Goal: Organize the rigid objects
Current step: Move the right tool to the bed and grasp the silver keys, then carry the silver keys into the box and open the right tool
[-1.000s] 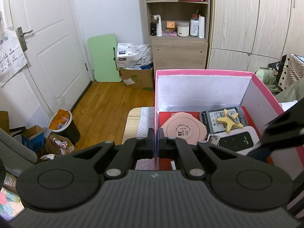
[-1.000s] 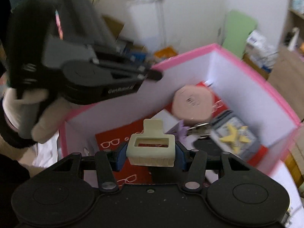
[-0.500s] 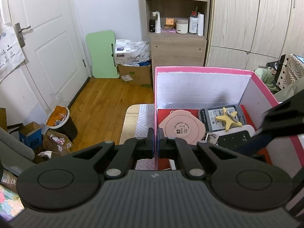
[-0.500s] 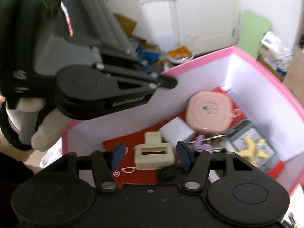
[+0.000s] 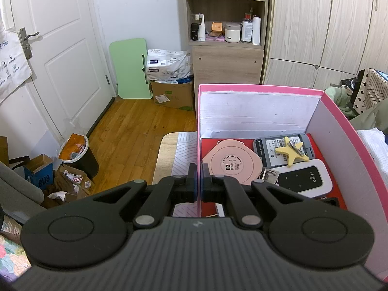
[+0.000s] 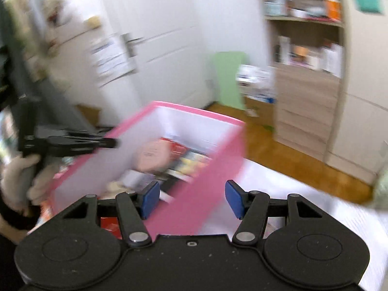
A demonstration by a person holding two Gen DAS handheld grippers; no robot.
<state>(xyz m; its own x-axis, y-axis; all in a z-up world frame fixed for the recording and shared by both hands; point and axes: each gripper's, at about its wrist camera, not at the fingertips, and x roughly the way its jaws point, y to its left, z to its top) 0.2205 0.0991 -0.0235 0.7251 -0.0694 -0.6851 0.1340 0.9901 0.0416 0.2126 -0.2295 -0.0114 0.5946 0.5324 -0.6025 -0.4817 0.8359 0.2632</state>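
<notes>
A pink box (image 5: 257, 88) with white inner walls holds a round pink case (image 5: 231, 165), a grey device (image 5: 276, 145) with a yellow star clip (image 5: 291, 150) on it, and a white wifi router (image 5: 306, 180). My left gripper (image 5: 198, 184) is shut on the box's left wall (image 5: 199, 150). My right gripper (image 6: 192, 199) is open and empty, outside the pink box (image 6: 198, 189), over its near wall. The right wrist view is blurred. The left gripper (image 6: 106, 142) shows there at the box's left wall.
The box stands on a small table with a striped mat (image 5: 181, 155). A waste bin (image 5: 77, 154) and cardboard boxes (image 5: 38, 173) lie on the wooden floor at left. A shelf unit (image 5: 226, 36), wardrobe (image 5: 327, 24) and door (image 5: 53, 48) stand behind. White cloth (image 6: 286, 194) lies right of the box.
My right gripper opened and dropped the cream hair clip into the box, then pulled back out and swung to the right. My left gripper kept its hold on the box wall.
</notes>
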